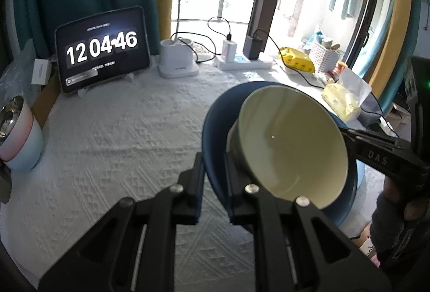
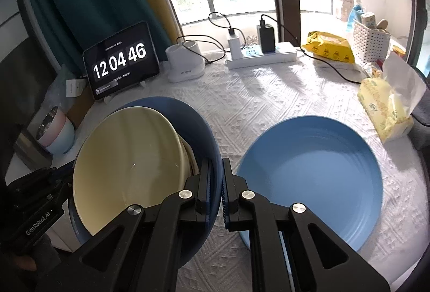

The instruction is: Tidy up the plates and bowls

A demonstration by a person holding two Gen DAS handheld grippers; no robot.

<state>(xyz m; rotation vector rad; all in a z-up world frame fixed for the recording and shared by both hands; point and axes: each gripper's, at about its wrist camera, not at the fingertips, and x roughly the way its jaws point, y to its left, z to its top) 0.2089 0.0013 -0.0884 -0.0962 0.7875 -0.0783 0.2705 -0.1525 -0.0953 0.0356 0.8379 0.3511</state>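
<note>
Both grippers clamp opposite rims of one dark blue round bowl (image 2: 207,136), held tilted above the white textured tablecloth (image 1: 121,130). The left gripper (image 1: 213,179), at lower centre of the left wrist view, grips the bowl's near rim with narrow jaws; the right gripper (image 2: 217,184), at lower centre of the right wrist view, does likewise. A cream glossy bowl (image 2: 126,157) is nested inside the blue bowl. A light blue round plate (image 2: 314,176) lies flat on the cloth at lower right of the right wrist view. A tablet showing a clock (image 1: 102,50) stands at upper left.
</note>
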